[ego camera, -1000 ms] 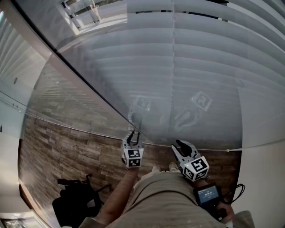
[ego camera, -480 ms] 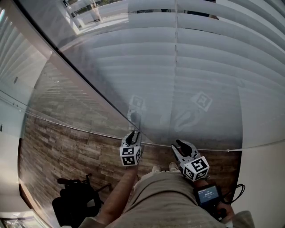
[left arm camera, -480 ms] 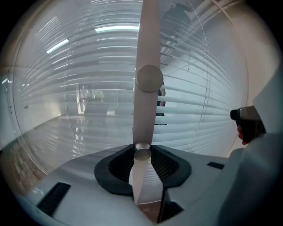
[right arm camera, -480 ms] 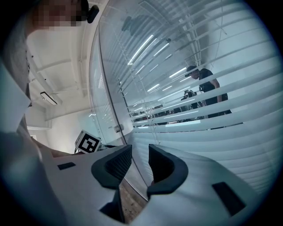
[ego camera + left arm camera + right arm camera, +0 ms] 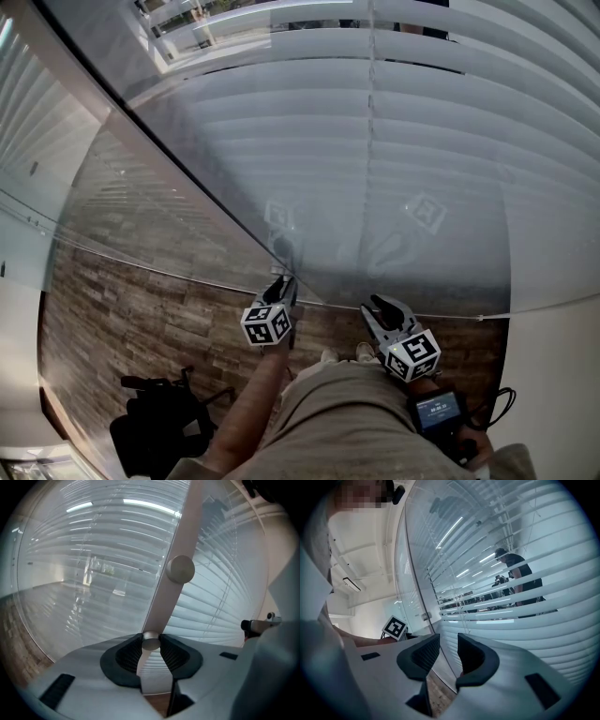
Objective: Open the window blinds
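**A:** Which hand's nearer the tilt wand (image 5: 161, 604)?

**B:** Left gripper (image 5: 151, 641) has it. Its ribbed black fingers (image 5: 129, 652) pinch the bottom tip, and the smooth pale rod runs from lower center up to the top middle of the frame. The blinds (image 5: 375, 141), flat matte slats, fill the upper frame. Right gripper (image 5: 447, 645) sits lower right, fingers narrowly apart, holding nothing.
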